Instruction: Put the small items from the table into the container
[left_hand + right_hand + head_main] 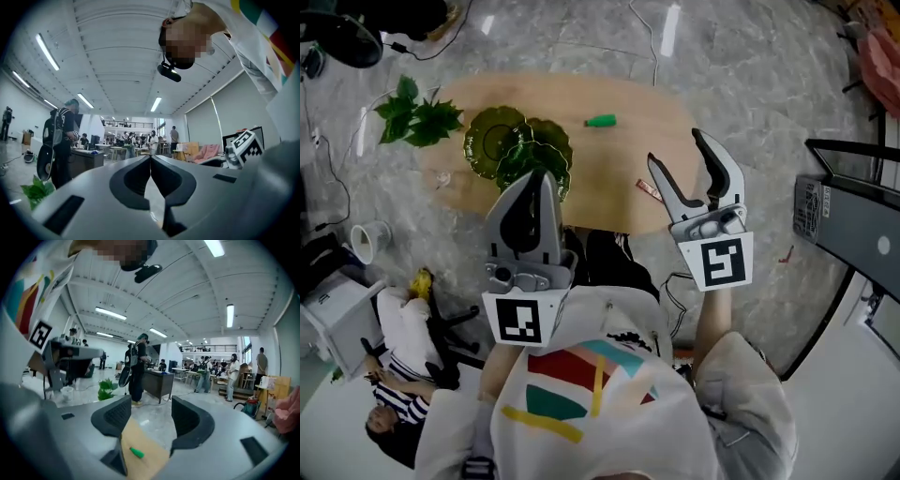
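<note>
Small items: two show plainly, both lying loose on the worktop point(609, 164) and neither in the container.
Step in hand: the approach, as it looks; nothing is picked up and both tools hang at the near edge of the oval wooden top.
Worktop: one, carrying everything below.
Plant: one leafy green sprig point(412, 117) at the far left end, beside the container.
Container: one dark green lobed dish point(511, 141), left of centre; it looks empty, though the left tool hides its near lobe.
Left hand-held gripper point(538, 178): one, jaws together with nothing between them, its tip in front of the dish's near side.
Right hand-held gripper point(675, 148): one, jaws wide apart and empty; its own view looks between them towards the green piece, which is well apart from the pads.
Green piece point(601, 120): one, short and rounded, lying far side of centre, right of the dish.
Reddish strip point(649, 190): one, thin, at the near edge just beside the right tool's lower jaw.
Pale speck point(442, 178): one, near the left edge, too small to identify.
Next move, judged: lower the open right tool until its jaws straddle one piece, clamp it, then carry it leftwards over the dish and let go.
</note>
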{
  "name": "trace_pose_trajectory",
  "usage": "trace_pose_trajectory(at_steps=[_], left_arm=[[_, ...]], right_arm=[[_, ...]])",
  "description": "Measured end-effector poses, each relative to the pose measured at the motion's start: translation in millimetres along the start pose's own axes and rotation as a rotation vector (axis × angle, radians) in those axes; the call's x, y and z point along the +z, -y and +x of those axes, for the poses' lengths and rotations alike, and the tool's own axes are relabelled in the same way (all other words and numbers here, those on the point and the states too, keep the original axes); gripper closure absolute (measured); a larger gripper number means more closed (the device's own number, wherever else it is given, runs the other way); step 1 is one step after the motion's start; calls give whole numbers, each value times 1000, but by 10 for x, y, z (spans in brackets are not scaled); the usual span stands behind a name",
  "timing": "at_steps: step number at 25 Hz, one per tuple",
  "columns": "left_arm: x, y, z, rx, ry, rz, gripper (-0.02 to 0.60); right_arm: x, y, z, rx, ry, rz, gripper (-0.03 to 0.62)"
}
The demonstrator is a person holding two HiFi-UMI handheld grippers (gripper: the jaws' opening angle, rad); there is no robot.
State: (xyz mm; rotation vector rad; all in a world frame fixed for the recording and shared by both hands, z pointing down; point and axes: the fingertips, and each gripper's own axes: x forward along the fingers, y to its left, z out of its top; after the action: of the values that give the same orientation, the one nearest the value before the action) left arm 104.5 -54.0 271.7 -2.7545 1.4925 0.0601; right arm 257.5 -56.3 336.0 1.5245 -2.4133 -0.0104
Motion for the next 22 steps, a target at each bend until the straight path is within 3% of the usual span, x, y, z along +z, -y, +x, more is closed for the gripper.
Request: trace_pose_trajectory(at_steps=[3, 7, 11, 16, 20, 22], left_arm=[[-280, 18, -5, -14, -48, -3, 572], [-544, -55, -36, -18, -102, -10, 572], [-724, -183, -41, -17, -117, -13, 572], [-904, -205, -127, -35, -135, -69, 572], [-1054, -255, -146, -21, -156, -37, 572], [-1134, -272, -165, -19, -164, -38, 572]], right_arm=[[-710, -106, 81, 49, -158, -21, 319], [-1576, -265, 132, 74, -263, 114, 320], [-2499, -500, 113, 92, -441, 187, 321], [-3445, -869, -28, 161, -658, 168, 321], [-4194, -998, -133, 198, -852, 149, 330], [-4496, -1004, -152, 190, -931, 153, 365]])
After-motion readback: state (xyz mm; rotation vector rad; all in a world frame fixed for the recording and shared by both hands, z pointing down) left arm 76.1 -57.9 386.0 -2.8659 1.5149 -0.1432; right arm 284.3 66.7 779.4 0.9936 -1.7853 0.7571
